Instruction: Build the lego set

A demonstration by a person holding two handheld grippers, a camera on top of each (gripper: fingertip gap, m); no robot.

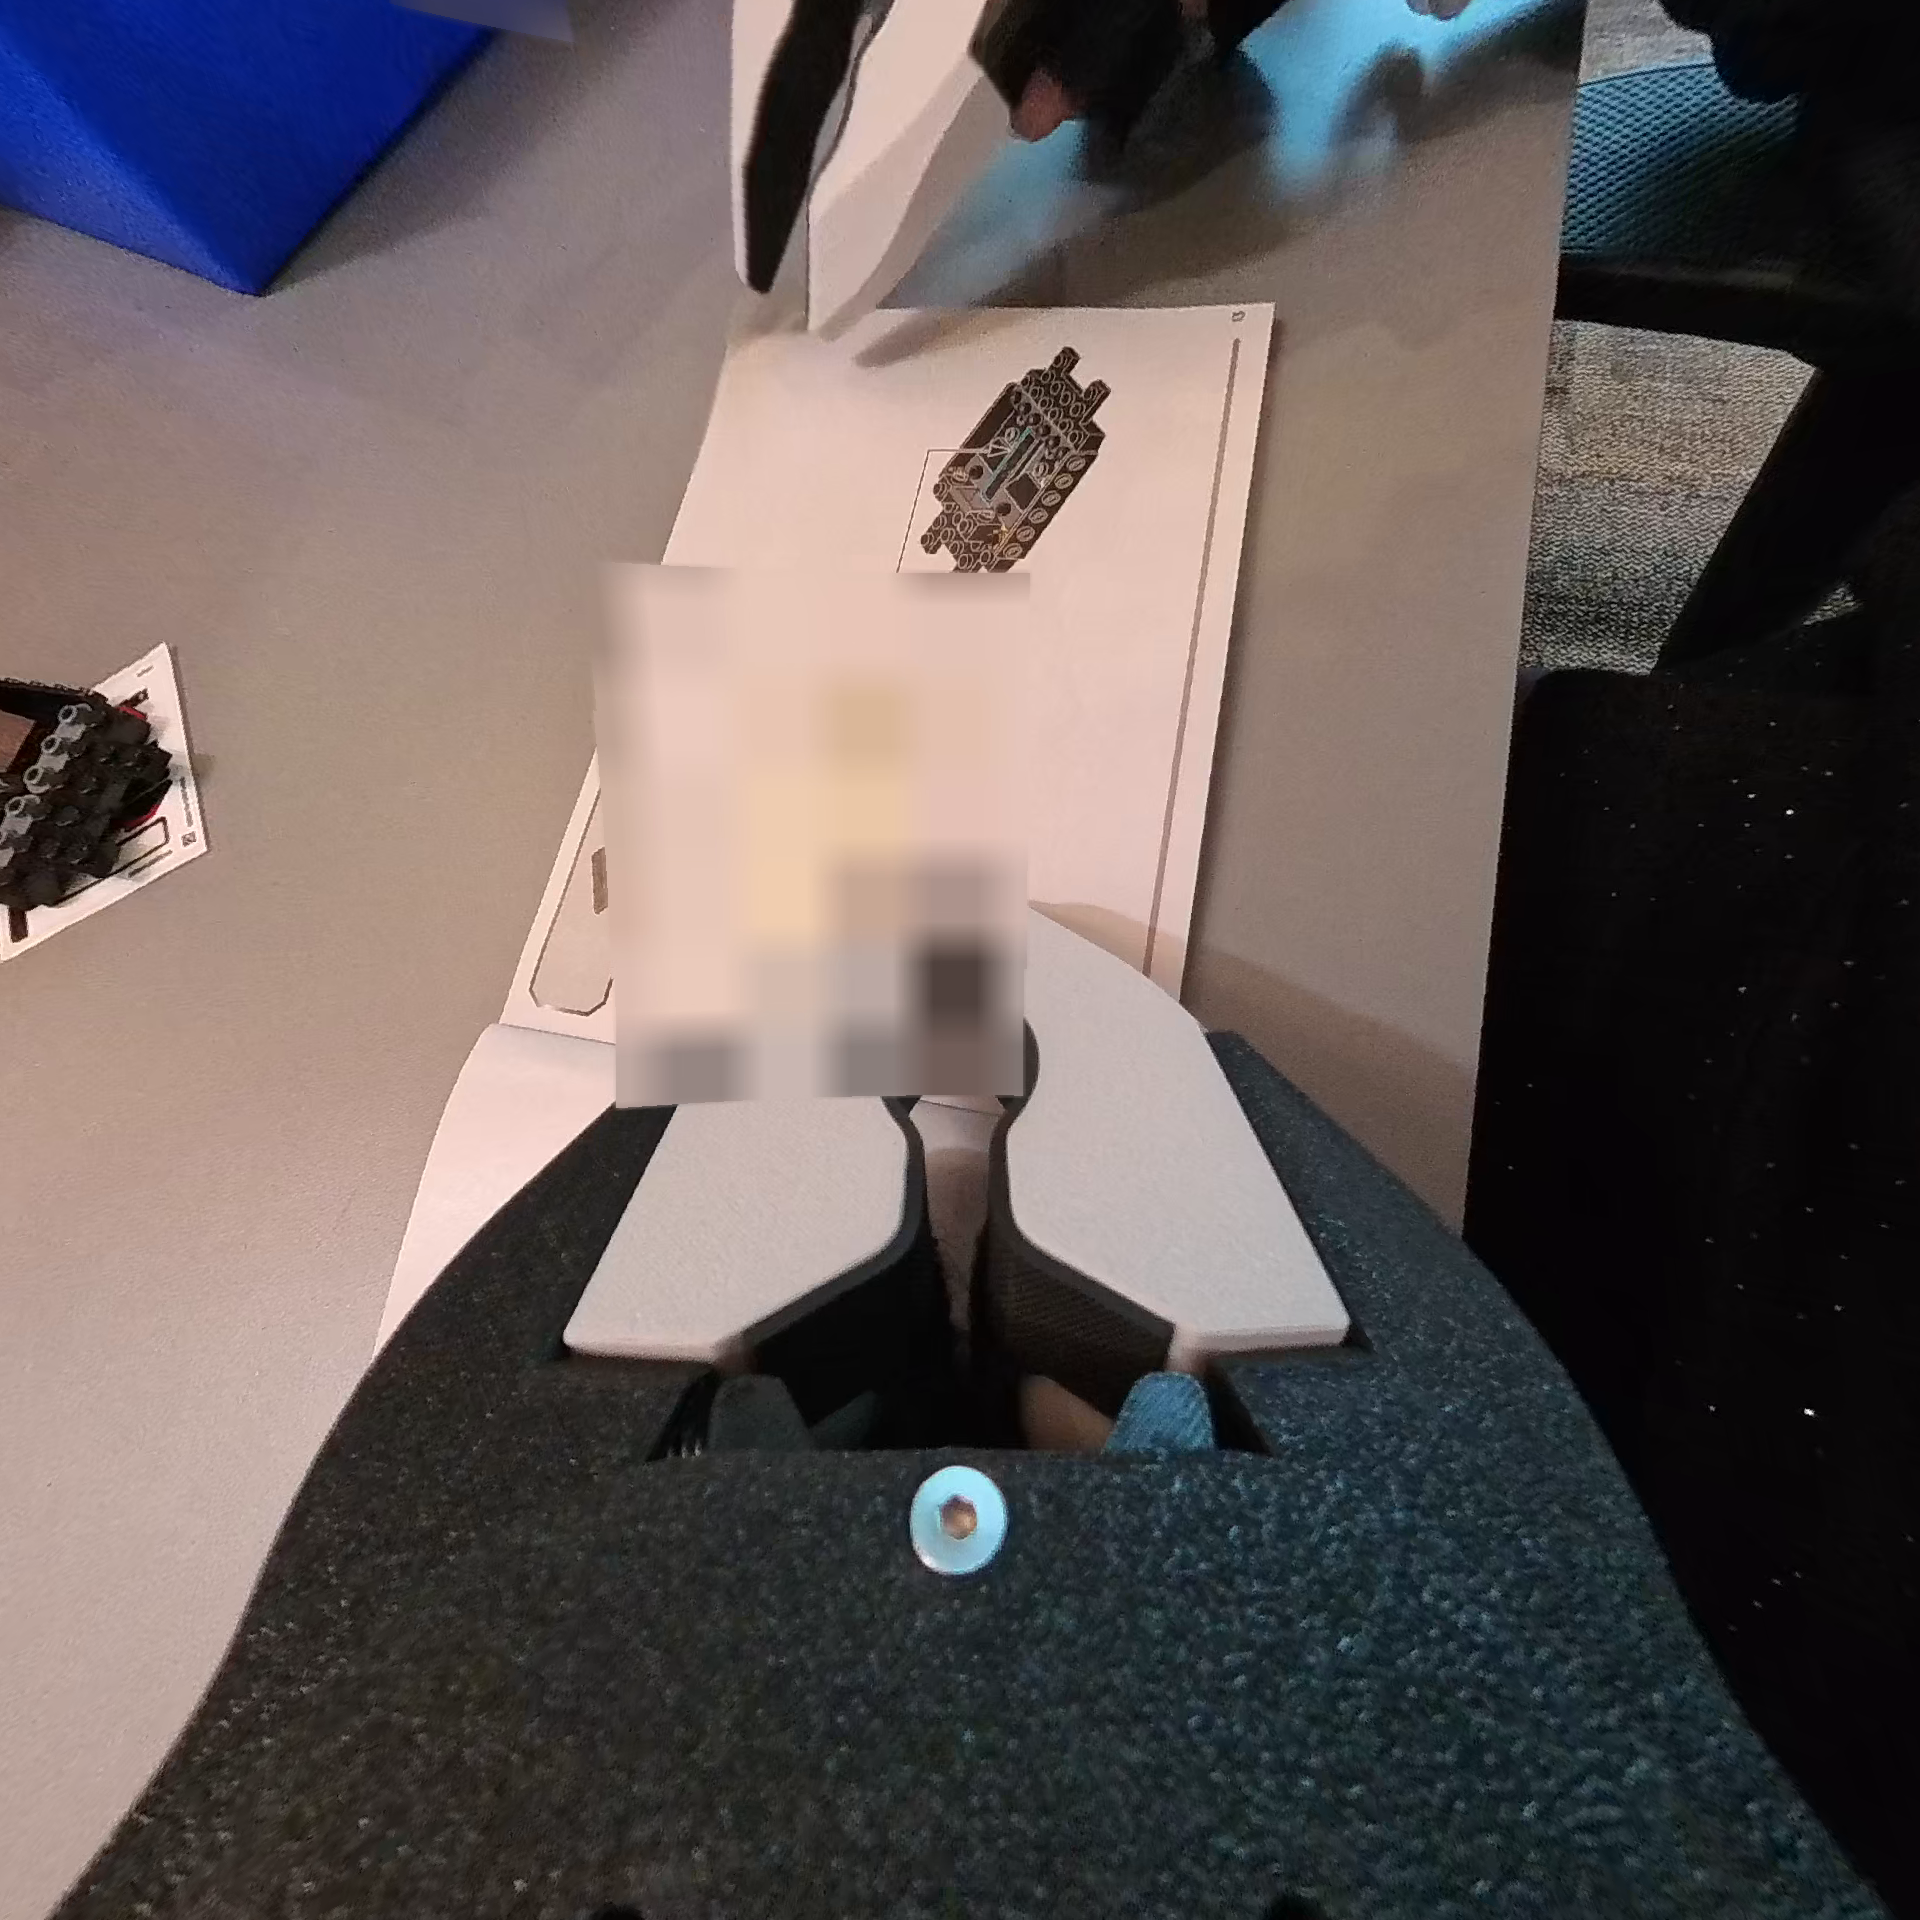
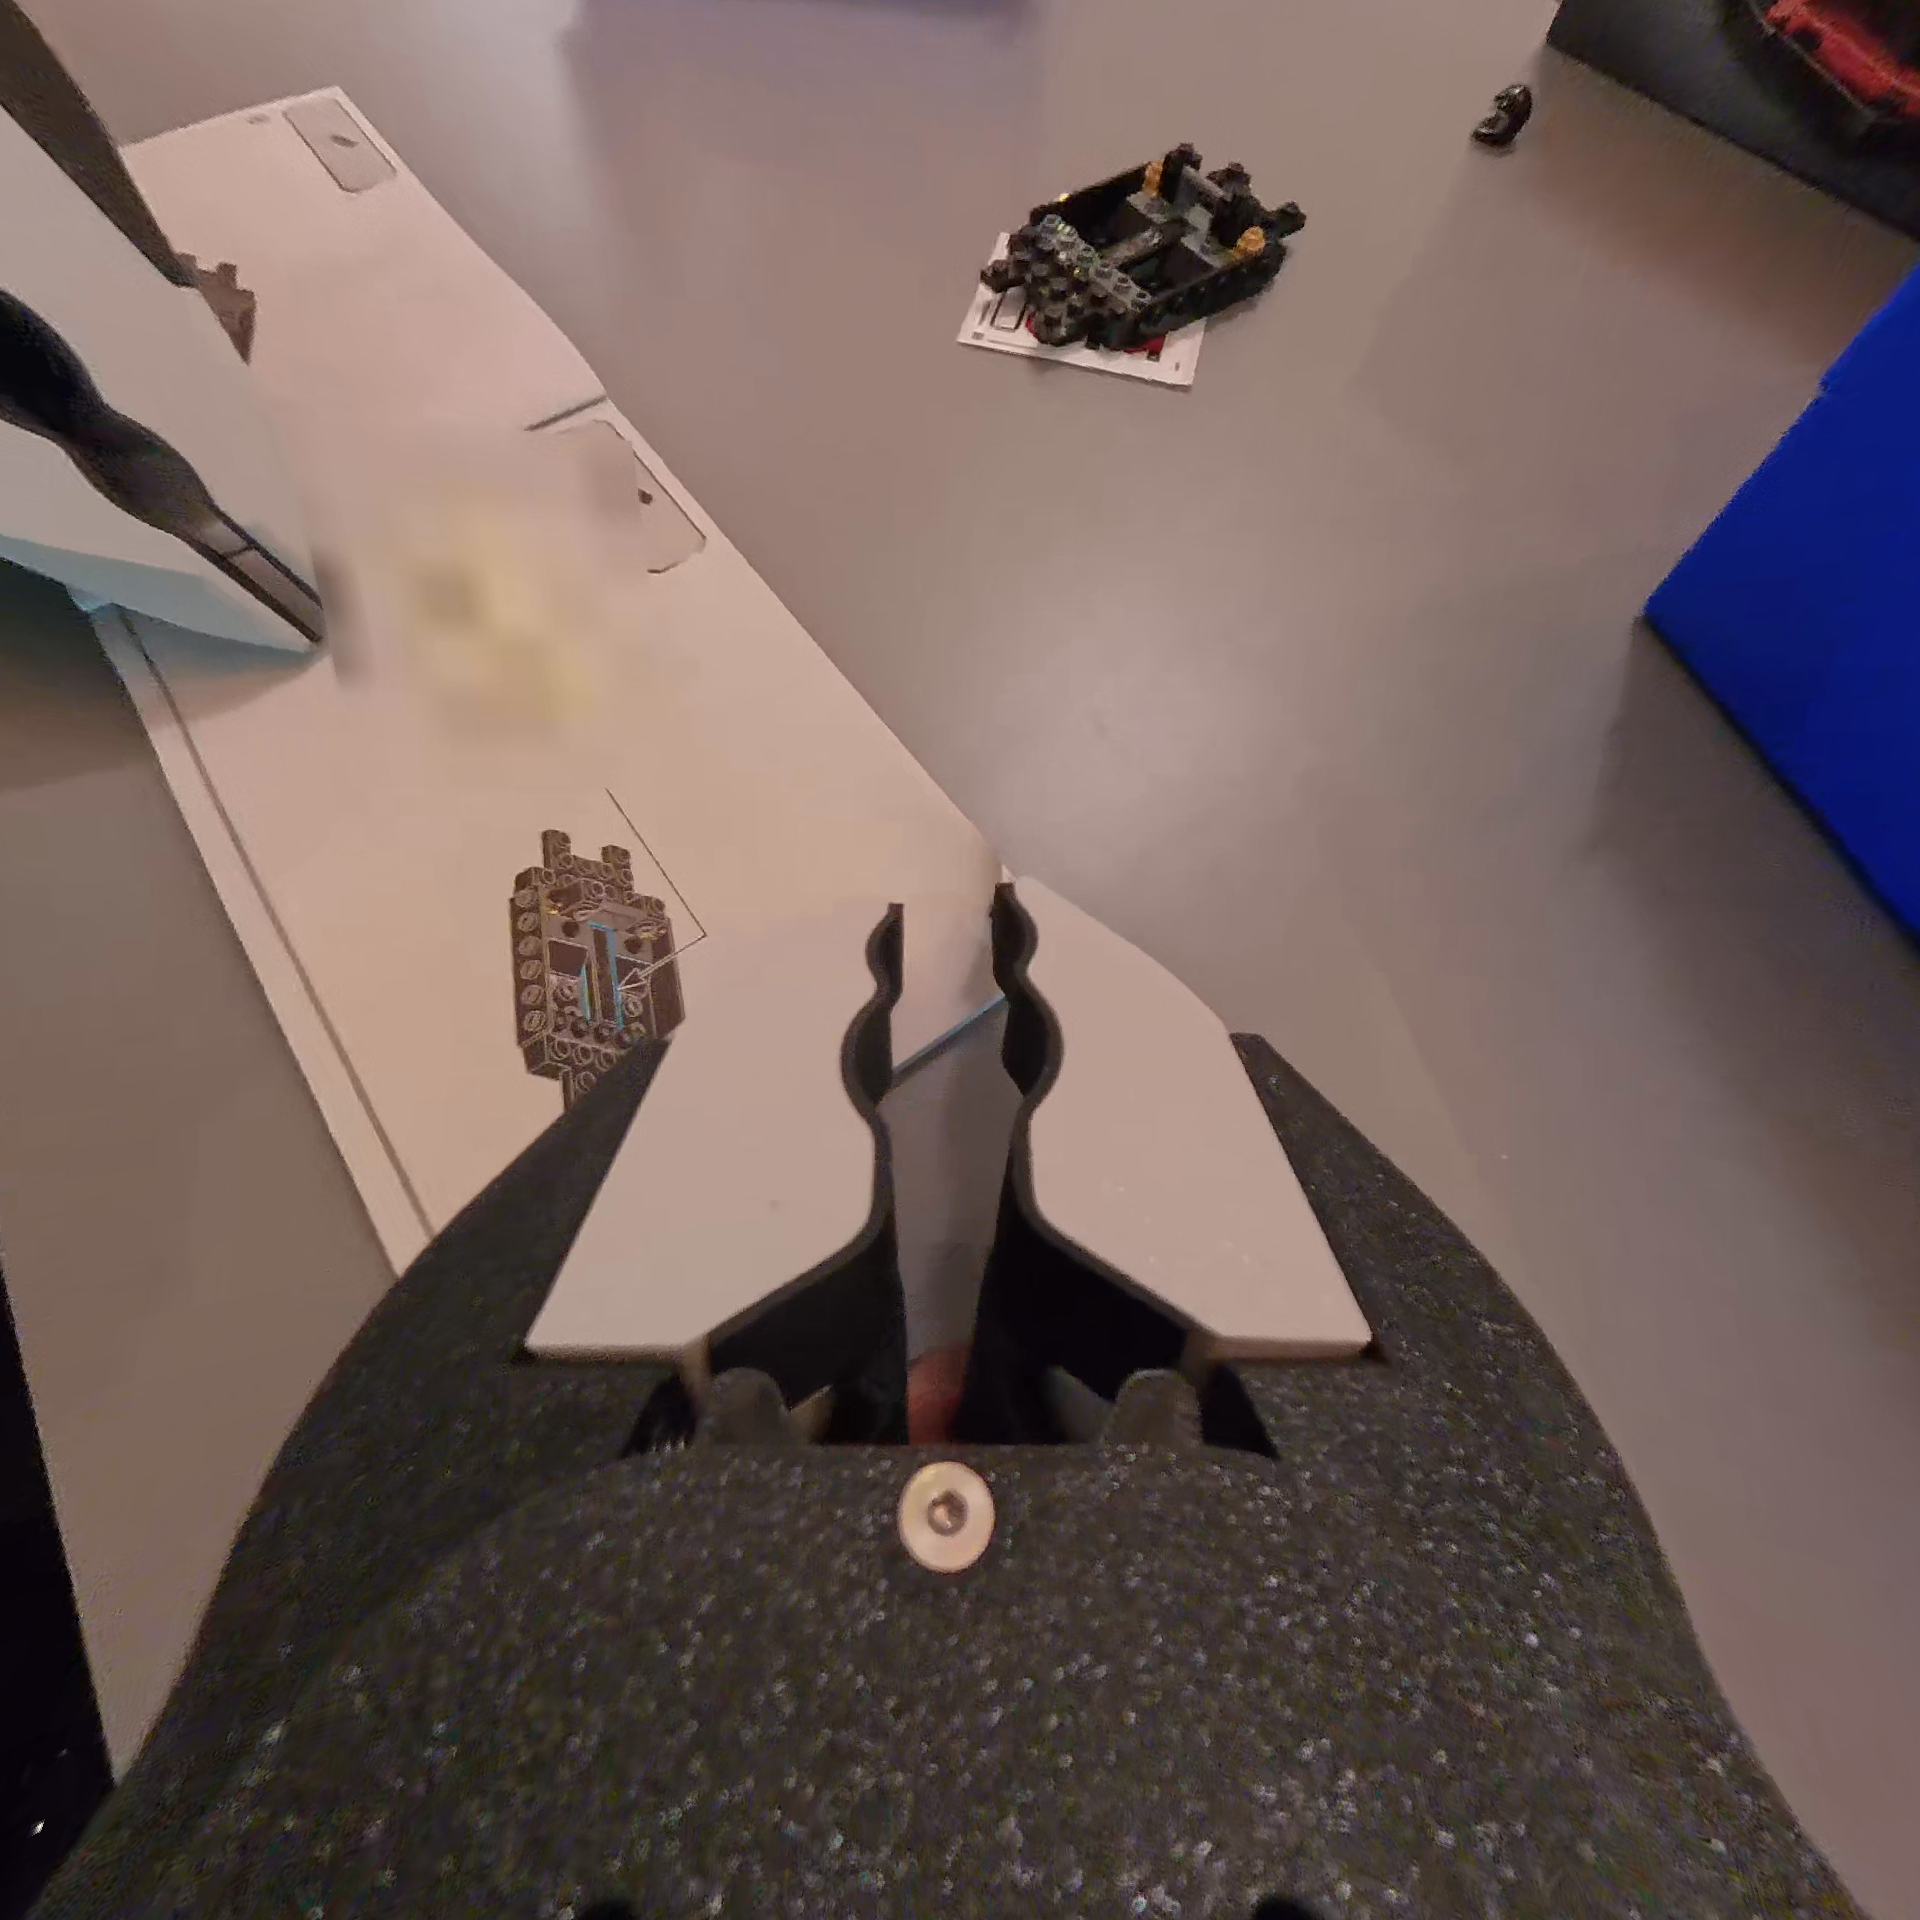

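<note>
An open white instruction booklet lies on the grey table and also shows in the right wrist view. My left gripper sits over its near end with the jaws almost together. A blur patch hides its tips, and a curled page runs under it. My right gripper is open by a narrow gap over the booklet's corner and holds nothing. A partly built black lego model sits apart on a sticker sheet. The model also shows at the left edge of the left wrist view.
A blue box stands at the table's side and also shows in the left wrist view. A small loose black piece lies beyond the model. The table edge runs close beside the booklet, with dark floor past it. The tips of one gripper are about 15 centimetres away from the tips of the other. From either gripper's tips it is about 20 centimetres to the partly built black lego model.
</note>
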